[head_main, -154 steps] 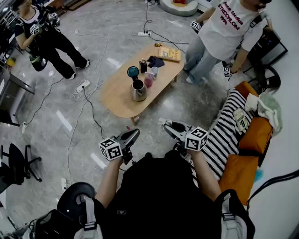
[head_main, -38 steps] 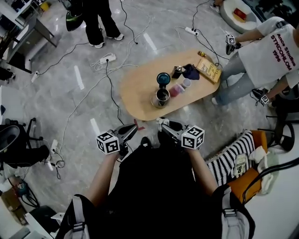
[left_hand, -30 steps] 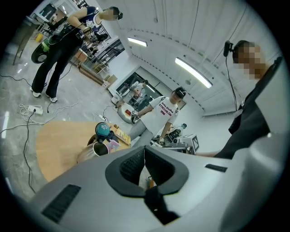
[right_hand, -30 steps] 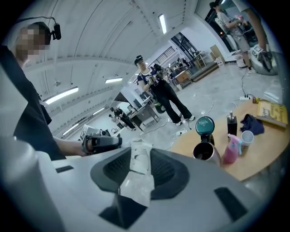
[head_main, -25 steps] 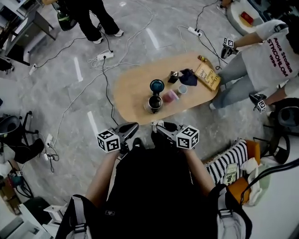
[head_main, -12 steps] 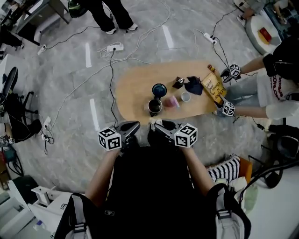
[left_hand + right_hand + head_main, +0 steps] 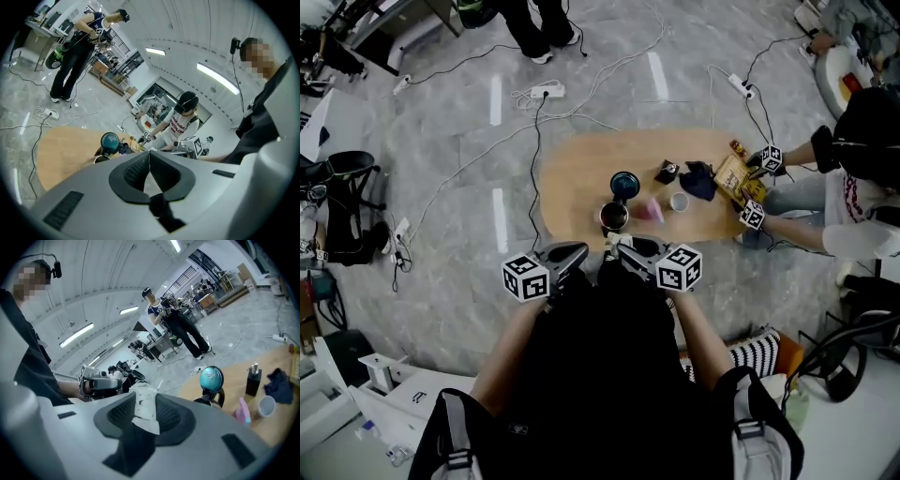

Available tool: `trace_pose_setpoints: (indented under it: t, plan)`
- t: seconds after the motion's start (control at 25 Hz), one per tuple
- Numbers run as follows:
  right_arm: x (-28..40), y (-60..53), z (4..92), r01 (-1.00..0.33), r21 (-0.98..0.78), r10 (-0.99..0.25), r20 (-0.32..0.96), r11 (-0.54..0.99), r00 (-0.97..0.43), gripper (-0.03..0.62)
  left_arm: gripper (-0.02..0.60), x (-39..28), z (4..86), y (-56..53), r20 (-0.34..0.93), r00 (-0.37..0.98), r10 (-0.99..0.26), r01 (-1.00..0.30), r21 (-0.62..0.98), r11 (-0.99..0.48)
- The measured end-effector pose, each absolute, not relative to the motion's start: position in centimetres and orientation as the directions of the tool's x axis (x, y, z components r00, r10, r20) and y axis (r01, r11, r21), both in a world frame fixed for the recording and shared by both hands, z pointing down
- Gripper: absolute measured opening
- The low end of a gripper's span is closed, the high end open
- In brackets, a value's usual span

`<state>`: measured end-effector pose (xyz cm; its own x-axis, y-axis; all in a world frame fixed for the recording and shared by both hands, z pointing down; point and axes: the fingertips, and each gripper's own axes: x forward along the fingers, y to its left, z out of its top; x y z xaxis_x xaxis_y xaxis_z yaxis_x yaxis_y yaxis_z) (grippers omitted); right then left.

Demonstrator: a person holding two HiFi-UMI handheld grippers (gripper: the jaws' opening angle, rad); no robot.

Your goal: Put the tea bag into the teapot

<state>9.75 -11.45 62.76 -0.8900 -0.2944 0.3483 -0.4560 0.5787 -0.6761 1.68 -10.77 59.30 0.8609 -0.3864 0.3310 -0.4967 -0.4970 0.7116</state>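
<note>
The steel teapot (image 7: pixel 614 217) stands on the near edge of the oval wooden table (image 7: pixel 572 178), its teal lid (image 7: pixel 625 184) flipped up. In the right gripper view the teapot (image 7: pixel 212 400) is ahead and to the right. My right gripper (image 7: pixel 615 247) is shut on a white tea bag (image 7: pixel 143 408), which sticks up between the pads. It is held short of the table, just before the teapot. My left gripper (image 7: pixel 579 249) is beside it, jaws shut and empty (image 7: pixel 149 157). The teapot (image 7: pixel 100 158) shows low at the left in the left gripper view.
A pink cup (image 7: pixel 650 210), a white cup (image 7: pixel 679 201), a black bottle (image 7: pixel 666 172), a dark cloth (image 7: pixel 701 180) and a book (image 7: pixel 733 174) lie on the table's right half. Another person (image 7: pixel 853 178) reaches in there with grippers. Cables (image 7: pixel 534 122) cross the floor to the left.
I have come closer to the table, and the teapot now lies just ahead of both grippers. The grippers keep the same pose. The person at the right has bent down to the table's end.
</note>
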Motion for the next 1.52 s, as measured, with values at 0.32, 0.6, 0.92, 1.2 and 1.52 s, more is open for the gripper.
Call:
trace_pose_setpoints:
  t: [0.32,0.6,0.92,1.2,1.52]
  plan:
    - [9.2,-11.5,63.0,-0.450,-0.677,-0.285,0.349,0.582,-0.893,0.123,0.012,1.5,60.0,-10.8,0.329,0.860,-0.391,-0.496,0.722,-0.482]
    - [9.0,-11.9,62.6,-0.469,-0.676,-0.303,0.357,0.568,-0.883,0.123,0.012,1.6,59.9,-11.4,0.318,0.874,-0.368,-0.473,0.730,-0.494]
    - [8.2,-13.0,64.0,-0.492,-0.657,-0.298,0.393,0.571,-0.870,0.123,0.012,0.4,60.3,-12.6,0.313,0.867,-0.388,-0.481,0.730,-0.486]
    - [8.1,-12.7,68.3,-0.579,-0.560,-0.263,0.545,0.592,-0.796,0.121,0.012,-1.0,60.6,-12.2,0.325,0.860,-0.393,-0.492,0.732,-0.471]
    - [8.4,-13.3,71.8,-0.624,-0.538,-0.252,0.608,0.567,-0.753,0.121,0.012,-1.7,60.8,-11.6,0.339,0.860,-0.382,-0.496,0.731,-0.468]
